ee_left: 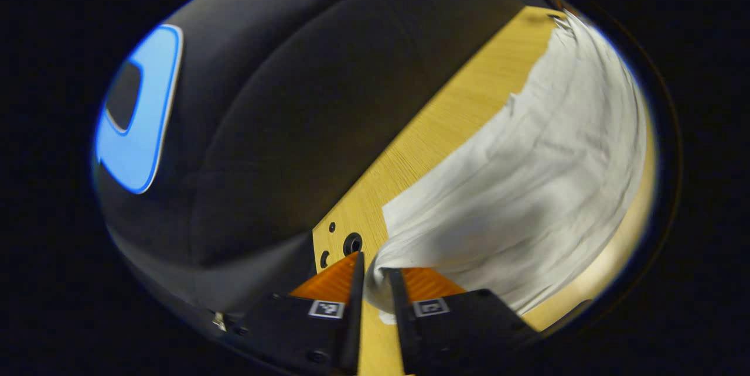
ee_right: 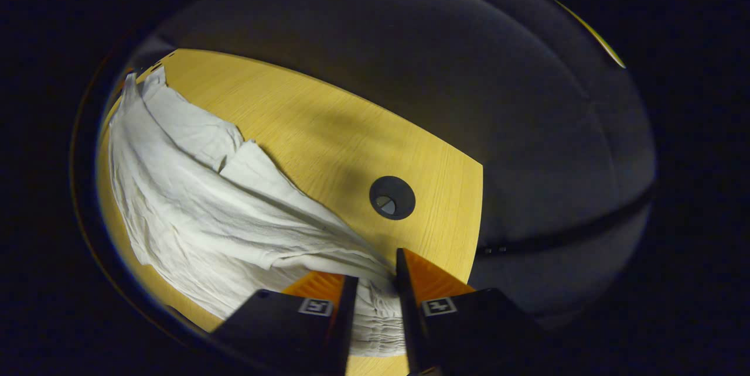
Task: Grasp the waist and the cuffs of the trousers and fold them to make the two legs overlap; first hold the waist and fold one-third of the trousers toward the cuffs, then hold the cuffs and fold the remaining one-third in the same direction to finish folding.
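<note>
In the left gripper view, saw the left gripper pinched shut on a bunched end of the white trousers, with cloth squeezed between both fingers. Could not tell if that end was a cuff. Saw the rest of the trousers spread out, all wrinkly, across the yellow table and away toward the far edge.

In the right gripper view, found the right gripper closed on the stretchy waist, with the gathered band filling the gap between its fingers. Saw the trousers lying on the table in a crooked, wrinkled heap, with the two legs apart at the far end and not yet one on top of the other. Noticed a round hole in the table just beside the cloth.

Judged the legs-together fold to be the step in hand. Feared a few things from here:

- Held only a small bit of cloth in the left gripper, so could lose it with a hard tug.
- Could end up with a lumpy, crooked fold by lifting one end faster than the other.
- Could trap the wrinkles inside by not pulling the cloth flat first.
- Could drag an end off the table, with the cloth so near the edge.
- Could snag cloth in the round hole by sliding it that way.
</note>
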`<state>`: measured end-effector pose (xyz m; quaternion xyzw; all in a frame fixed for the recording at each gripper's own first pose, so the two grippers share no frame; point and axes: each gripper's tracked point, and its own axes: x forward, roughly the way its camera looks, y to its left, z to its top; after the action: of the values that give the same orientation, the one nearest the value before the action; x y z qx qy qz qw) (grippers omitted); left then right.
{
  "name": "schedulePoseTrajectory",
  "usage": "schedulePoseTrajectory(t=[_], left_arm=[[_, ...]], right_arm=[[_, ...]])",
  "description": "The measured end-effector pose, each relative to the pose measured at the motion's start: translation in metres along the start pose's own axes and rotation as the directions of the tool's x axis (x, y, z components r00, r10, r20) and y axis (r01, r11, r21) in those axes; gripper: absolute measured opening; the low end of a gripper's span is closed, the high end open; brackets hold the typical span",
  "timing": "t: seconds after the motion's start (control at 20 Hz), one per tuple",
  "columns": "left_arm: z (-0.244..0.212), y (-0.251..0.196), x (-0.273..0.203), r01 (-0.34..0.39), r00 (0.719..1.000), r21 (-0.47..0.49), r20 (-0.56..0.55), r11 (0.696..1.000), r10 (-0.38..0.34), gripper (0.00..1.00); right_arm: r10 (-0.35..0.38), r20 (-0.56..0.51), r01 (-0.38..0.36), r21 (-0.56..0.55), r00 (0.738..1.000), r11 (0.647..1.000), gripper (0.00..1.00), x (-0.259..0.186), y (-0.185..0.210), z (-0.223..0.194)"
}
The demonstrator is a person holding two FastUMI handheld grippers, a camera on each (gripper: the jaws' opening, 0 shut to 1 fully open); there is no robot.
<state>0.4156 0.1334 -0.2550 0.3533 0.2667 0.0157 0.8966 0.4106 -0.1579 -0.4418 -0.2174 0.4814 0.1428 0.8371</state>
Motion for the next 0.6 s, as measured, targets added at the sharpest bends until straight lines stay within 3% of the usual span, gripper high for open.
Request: schedulePoseTrajectory(t=[0.05,0.1,0.15,0.25,0.35,0.6], left_arm=[[0.004,0.002,-0.006,-0.023,1.0,-0.039,0.014,0.999,0.023,0.46],[0.005,0.005,-0.013,-0.026,0.999,-0.065,0.023,0.998,0.027,0.72],[0.006,0.008,-0.018,-0.032,0.999,-0.088,0.033,0.996,0.035,0.99],[0.01,0.013,-0.031,-0.041,0.997,-0.165,0.063,0.985,0.052,0.96],[0.008,0.021,-0.049,-0.059,0.995,-0.253,0.067,0.966,0.079,0.96],[-0.01,0.025,-0.094,-0.081,0.994,-0.433,0.029,0.898,0.104,0.96]], right_arm=[[-0.001,-0.015,0.001,0.015,1.0,1.0,0.71,-0.003,-0.004,-0.003],[-0.004,-0.026,0.005,0.031,1.0,1.0,0.96,-0.005,-0.008,-0.009],[-0.002,-0.029,0.004,0.053,1.0,0.999,0.99,-0.012,-0.01,-0.011],[-0.03,-0.013,0.031,0.107,0.999,0.994,0.98,-0.024,-0.024,-0.018],[-0.042,0.009,0.039,0.228,0.999,0.973,0.98,-0.039,-0.033,-0.026],[-0.091,0.097,0.027,0.523,0.991,0.852,0.98,-0.064,-0.036,-0.041]])
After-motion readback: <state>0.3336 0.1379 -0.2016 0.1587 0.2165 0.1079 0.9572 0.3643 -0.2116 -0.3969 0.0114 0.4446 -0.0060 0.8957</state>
